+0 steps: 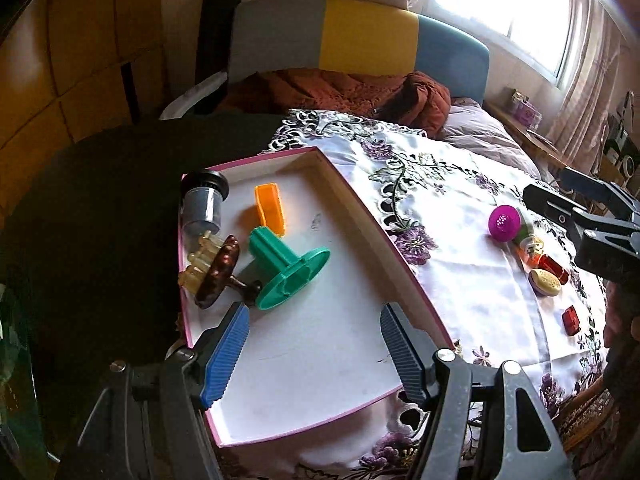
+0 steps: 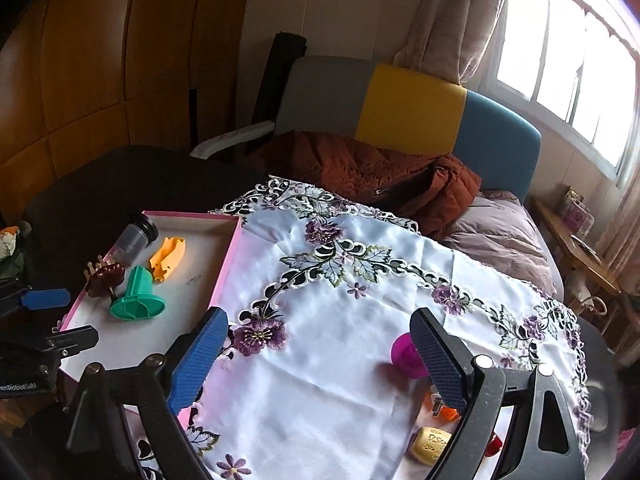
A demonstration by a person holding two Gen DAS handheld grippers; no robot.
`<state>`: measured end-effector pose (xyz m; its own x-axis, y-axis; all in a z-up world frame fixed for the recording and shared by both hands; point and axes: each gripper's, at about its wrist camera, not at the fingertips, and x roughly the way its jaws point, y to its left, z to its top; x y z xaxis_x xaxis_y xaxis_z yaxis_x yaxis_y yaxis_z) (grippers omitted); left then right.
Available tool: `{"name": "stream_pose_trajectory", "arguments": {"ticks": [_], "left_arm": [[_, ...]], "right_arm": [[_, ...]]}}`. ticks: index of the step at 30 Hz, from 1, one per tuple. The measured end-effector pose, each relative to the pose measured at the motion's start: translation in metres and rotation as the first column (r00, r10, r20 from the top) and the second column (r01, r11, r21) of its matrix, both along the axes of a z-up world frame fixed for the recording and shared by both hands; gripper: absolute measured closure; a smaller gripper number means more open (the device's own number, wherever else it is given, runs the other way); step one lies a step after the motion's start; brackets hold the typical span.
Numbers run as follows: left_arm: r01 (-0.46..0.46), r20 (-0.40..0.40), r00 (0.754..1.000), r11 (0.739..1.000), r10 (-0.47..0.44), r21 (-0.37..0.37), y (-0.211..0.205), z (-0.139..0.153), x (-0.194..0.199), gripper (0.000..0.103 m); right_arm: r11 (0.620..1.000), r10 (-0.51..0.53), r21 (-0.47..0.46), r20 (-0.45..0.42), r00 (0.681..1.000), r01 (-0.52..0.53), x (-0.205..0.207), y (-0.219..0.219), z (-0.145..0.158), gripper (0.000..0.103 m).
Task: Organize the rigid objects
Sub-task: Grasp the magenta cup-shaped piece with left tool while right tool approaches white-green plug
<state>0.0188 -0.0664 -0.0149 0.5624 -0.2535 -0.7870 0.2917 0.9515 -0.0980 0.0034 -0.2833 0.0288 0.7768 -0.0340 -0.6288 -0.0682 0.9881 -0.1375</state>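
Pink-rimmed tray (image 1: pixel 360 200): sat on the embroidered cloth (image 1: pixel 460 272) as the collecting place, its walls keeping sorted pieces from sliding off.
Sorted so far: green flanged spool (image 1: pixel 286 270), orange scoop (image 1: pixel 271 208), black-capped jar (image 1: pixel 202 206) and brown comb-like piece (image 1: pixel 218 272), crowded at the tray's far-left corner, which left the near floor bare for more.
Still loose: magenta ball (image 1: pixel 505 223), tan biscuit-shaped piece (image 1: pixel 544 282) and red gems (image 1: pixel 571 320), lying on the cloth well apart from the tray.
Left gripper (image 1: pixel 314 350): jaws spread and empty, hovering over the tray's bare part.
Right gripper (image 2: pixel 320 360): jaws spread, holding nothing; the ball showed just beside its right finger, possibly the next pick.
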Motion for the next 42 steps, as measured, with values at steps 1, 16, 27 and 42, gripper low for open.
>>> {"name": "stream_pose_trajectory", "arguments": {"ticks": [1, 16, 27, 42], "left_arm": [[0.003, 0.000, 1.000, 1.000, -0.003, 0.002, -0.001, 0.000, 0.000, 0.034], [0.060, 0.003, 0.998, 0.998, -0.060, 0.032, -0.026, 0.001, 0.003, 0.034], [0.180, 0.039, 0.982, 0.978, -0.185, 0.102, -0.085, 0.006, 0.014, 0.034], [0.343, 0.115, 0.920, 0.911, -0.375, 0.229, -0.166, 0.012, 0.007, 0.034]], "right_arm": [[1.000, -0.002, -0.001, 0.002, 1.000, 0.002, 0.000, -0.001, 0.000, 0.010], [0.999, -0.041, -0.015, 0.010, 0.999, 0.041, -0.001, -0.023, -0.002, 0.009], [0.958, -0.281, 0.041, -0.073, 0.957, 0.285, 0.014, -0.127, -0.034, 0.009], [0.748, -0.518, 0.329, -0.253, 0.817, 0.576, 0.004, -0.223, -0.062, 0.008]]}}
